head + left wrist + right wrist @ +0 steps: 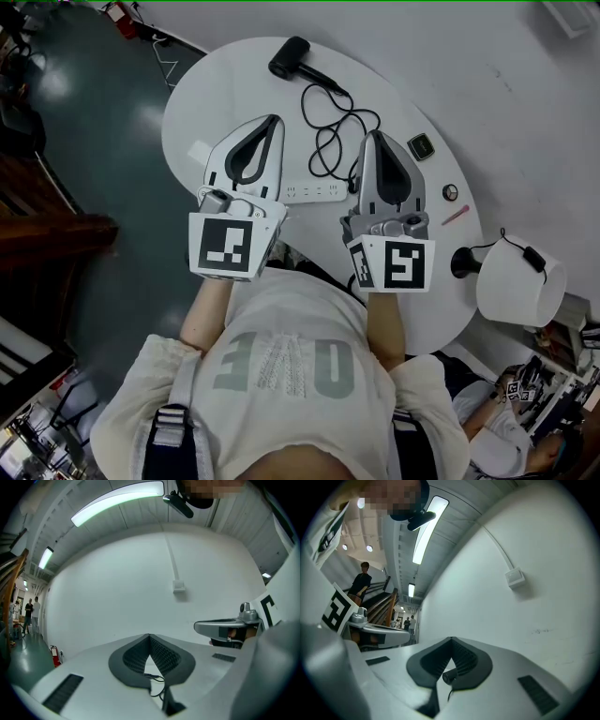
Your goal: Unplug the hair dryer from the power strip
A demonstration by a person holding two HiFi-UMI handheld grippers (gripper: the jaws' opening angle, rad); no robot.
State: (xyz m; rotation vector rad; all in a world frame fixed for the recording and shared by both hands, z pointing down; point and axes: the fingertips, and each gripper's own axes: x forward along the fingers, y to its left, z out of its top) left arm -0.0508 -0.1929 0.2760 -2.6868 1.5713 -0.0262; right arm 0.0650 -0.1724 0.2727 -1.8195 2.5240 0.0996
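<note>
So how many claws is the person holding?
2. The left grey-and-white claw is over the round white table's left part; the right claw is beside it. Both are shut, neither hidden.

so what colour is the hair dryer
The hair dryer is black; the head view shows it best.

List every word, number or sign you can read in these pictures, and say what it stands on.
Shirt: large pale letters, upside down and creased, not surely readable.
Left gripper, right gripper: cubes bear square coded patterns, no words.
Power strip: no print readable.
</note>
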